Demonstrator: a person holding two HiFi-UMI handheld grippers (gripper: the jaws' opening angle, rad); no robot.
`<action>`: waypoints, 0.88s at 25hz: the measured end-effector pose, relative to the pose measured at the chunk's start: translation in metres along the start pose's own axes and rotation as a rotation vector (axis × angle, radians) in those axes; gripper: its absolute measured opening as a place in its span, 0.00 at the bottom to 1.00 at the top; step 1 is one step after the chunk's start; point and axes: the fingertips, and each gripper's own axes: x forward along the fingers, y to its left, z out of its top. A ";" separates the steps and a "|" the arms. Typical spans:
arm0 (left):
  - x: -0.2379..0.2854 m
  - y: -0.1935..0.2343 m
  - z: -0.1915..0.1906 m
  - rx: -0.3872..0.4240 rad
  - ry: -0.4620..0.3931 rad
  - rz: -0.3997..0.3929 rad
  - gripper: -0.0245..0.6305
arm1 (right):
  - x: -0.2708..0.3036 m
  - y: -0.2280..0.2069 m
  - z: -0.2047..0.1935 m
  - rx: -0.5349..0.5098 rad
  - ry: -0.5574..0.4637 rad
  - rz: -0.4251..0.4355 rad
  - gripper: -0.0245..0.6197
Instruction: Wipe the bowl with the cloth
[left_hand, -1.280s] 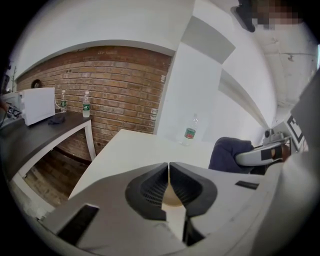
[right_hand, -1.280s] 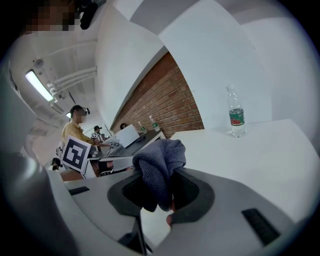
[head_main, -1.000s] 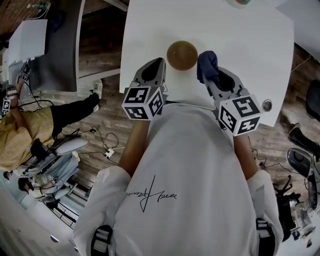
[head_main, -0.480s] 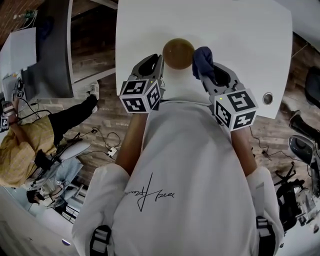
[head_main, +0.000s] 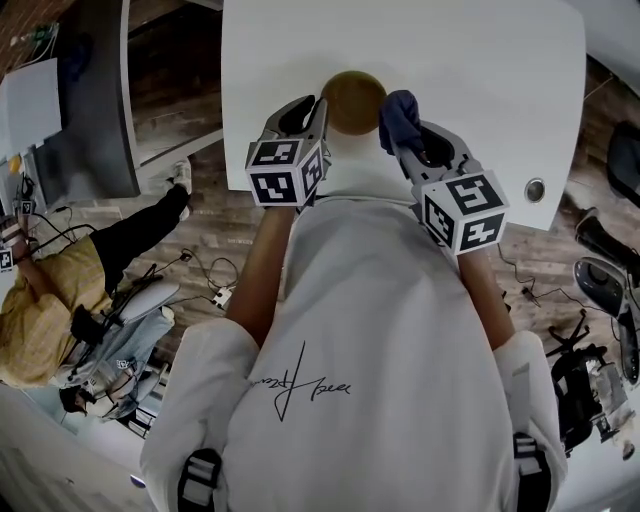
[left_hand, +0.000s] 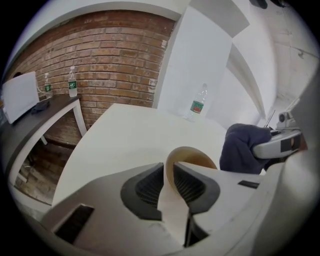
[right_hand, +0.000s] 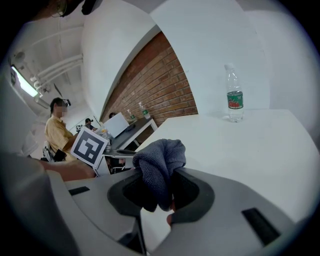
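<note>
1. Left hand-held gripper (left_hand: 171, 170), its jaws just eased apart, loosely straddles the rim of the tan bowl (left_hand: 192, 157)
2. The bowl is at the white tabletop's (head_main: 450, 60) near edge
3. Right hand-held gripper (right_hand: 159, 192) clamps a bunched dark blue cloth (right_hand: 160, 160), just beside the bowl

Lab: brick wall (left_hand: 115, 55), desks (left_hand: 52, 107), floor cables (head_main: 205, 285).

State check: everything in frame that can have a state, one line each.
bowl, empty, mouth up
cloth, bunched
left gripper, open, jaws just been opening, bowl wall between them
right gripper, shut on cloth
water bottle, upright, capped
</note>
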 end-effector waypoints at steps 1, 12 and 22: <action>0.002 0.000 -0.001 -0.002 0.006 0.001 0.15 | 0.002 0.000 -0.001 -0.003 0.008 0.000 0.18; 0.016 0.003 -0.008 0.003 0.042 0.005 0.15 | 0.016 -0.009 -0.009 -0.002 0.061 -0.008 0.18; 0.027 0.005 -0.013 0.016 0.068 -0.006 0.15 | 0.030 -0.007 -0.024 -0.023 0.112 0.007 0.18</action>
